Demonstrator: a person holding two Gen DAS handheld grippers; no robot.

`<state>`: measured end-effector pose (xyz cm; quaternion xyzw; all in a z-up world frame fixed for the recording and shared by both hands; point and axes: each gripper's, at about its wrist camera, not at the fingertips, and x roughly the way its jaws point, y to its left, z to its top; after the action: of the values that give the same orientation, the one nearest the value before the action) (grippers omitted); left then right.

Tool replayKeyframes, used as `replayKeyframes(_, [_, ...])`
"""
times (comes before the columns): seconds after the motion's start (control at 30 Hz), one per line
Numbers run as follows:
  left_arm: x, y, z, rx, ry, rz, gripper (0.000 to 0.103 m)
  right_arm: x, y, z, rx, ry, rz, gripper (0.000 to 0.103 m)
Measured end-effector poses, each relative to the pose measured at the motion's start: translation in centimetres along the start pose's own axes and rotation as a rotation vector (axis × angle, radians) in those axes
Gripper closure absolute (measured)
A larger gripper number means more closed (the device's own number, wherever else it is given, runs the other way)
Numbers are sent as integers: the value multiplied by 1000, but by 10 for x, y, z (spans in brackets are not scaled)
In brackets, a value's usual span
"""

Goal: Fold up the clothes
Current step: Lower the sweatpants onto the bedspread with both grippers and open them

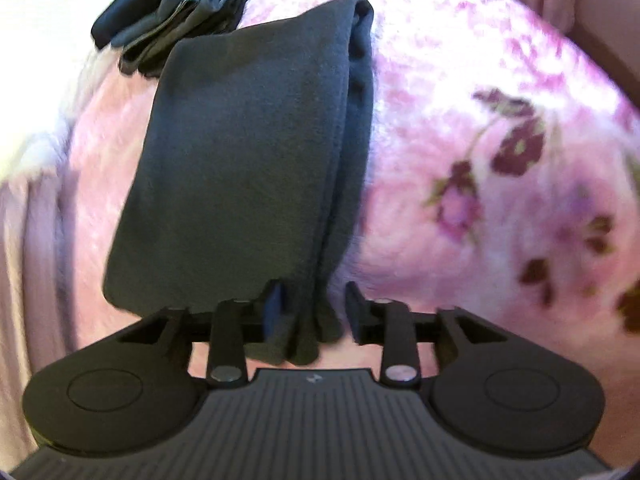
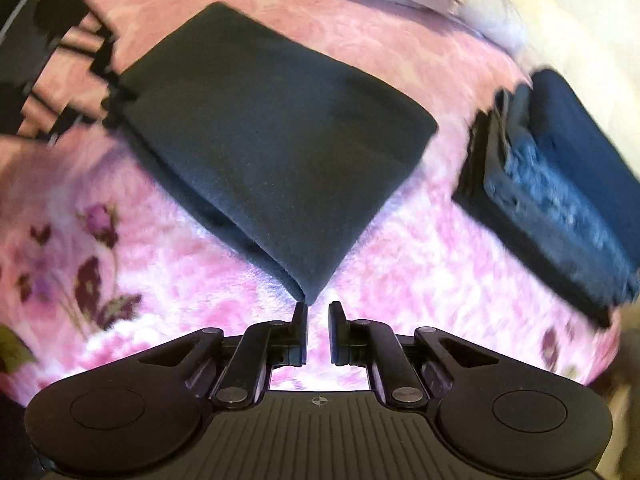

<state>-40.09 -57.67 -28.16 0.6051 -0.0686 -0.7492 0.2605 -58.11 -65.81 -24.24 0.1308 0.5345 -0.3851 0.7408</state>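
A dark grey folded garment (image 1: 248, 152) lies as a long strip on the pink floral blanket (image 1: 460, 140). Its bunched near end sits between the fingers of my left gripper (image 1: 315, 308), which stands open; the left finger touches the cloth and the right finger is just clear of it. In the right wrist view the same garment (image 2: 272, 136) shows a pointed corner right at the tips of my right gripper (image 2: 318, 320). Those fingers are a narrow gap apart with only blanket between them.
A stack of folded dark blue and grey clothes (image 1: 180, 0) lies beyond the garment, near the blanket's edge, and appears at the right in the right wrist view (image 2: 560, 180). A blurred black shape (image 2: 60, 40) sits at the garment's far end. Bare blanket (image 2: 400, 260) lies between garment and stack.
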Motion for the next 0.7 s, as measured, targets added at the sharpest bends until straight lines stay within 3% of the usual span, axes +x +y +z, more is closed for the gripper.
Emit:
replayKeyframes(0.07, [-9, -7, 2, -44, 7, -31, 71, -1, -9, 5, 77, -20, 14, 94])
replayKeyframes(0.1, [-13, 4, 2, -82, -11, -14, 72, -1, -12, 10, 106, -36, 22, 87])
replayKeyframes(0.13, [-18, 15, 2, -120, -29, 4, 72, 0, -16, 16, 130, -53, 33, 71])
replayKeyframes(0.2, [-26, 37, 2, -197, -65, 38, 72, 7, -27, 32, 183, -93, 64, 50])
replayKeyframes(0.3, [-12, 77, 6, -301, -69, 76, 72, 24, -47, 64, 263, -157, 138, 51])
replayKeyframes(0.33, [-3, 91, 9, -335, -61, 86, 80, 31, -56, 75, 296, -176, 162, 56])
replayKeyframes(0.37, [9, 105, 9, -372, -45, 76, 88, 40, -65, 87, 323, -185, 177, 68])
replayKeyframes(0.4, [21, 119, 9, -409, -28, 67, 91, 53, -72, 98, 336, -174, 173, 90])
replayKeyframes(0.5, [52, 144, 7, -467, 30, 0, 91, 93, -93, 130, 364, -134, 169, 92])
replayKeyframes(0.57, [65, 146, 2, -482, 49, -5, 91, 124, -89, 149, 300, -83, 198, 92])
replayKeyframes(0.7, [71, 153, -9, -596, 44, -8, 91, 154, -81, 167, 192, -98, 240, 92])
